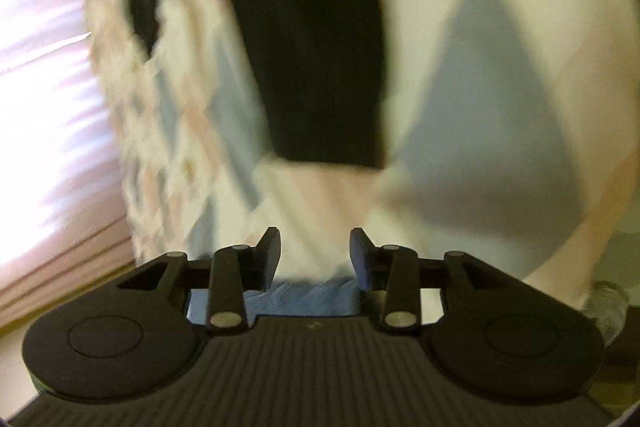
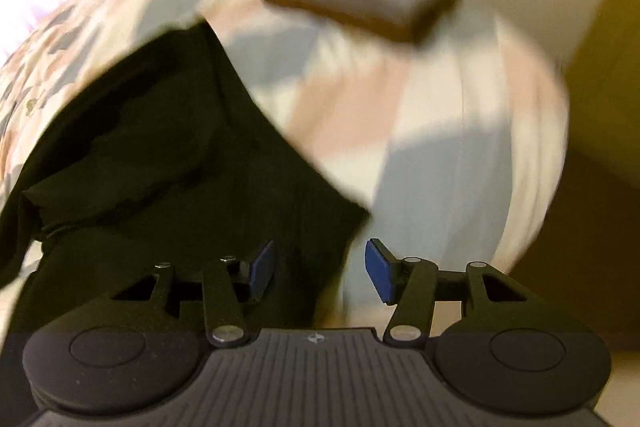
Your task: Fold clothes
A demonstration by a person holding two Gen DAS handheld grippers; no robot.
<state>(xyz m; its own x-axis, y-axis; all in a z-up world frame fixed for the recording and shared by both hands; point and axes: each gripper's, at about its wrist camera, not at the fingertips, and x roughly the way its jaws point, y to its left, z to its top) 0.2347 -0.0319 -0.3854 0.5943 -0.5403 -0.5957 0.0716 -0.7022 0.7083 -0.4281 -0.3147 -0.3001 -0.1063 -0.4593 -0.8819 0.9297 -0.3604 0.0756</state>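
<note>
A black garment [image 2: 160, 147] lies on a bed with a patchwork cover [image 1: 500, 99]; both hand-held grippers, left [image 1: 315, 255] and right [image 2: 320, 269], have jaws apart, near pink curtains [image 1: 44, 107]

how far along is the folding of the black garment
Done: the black garment lies spread on the patterned bedcover, its hem straight in the left view, though blur hides any fold. In hand: nothing; left claw and right claw are open and empty. Left: grasping an edge and folding.

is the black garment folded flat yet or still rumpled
Still rumpled, as far as the blur allows: in the right wrist view the black garment shows creases and uneven layers on the patterned bedspread. Neither gripper holds it.
</note>
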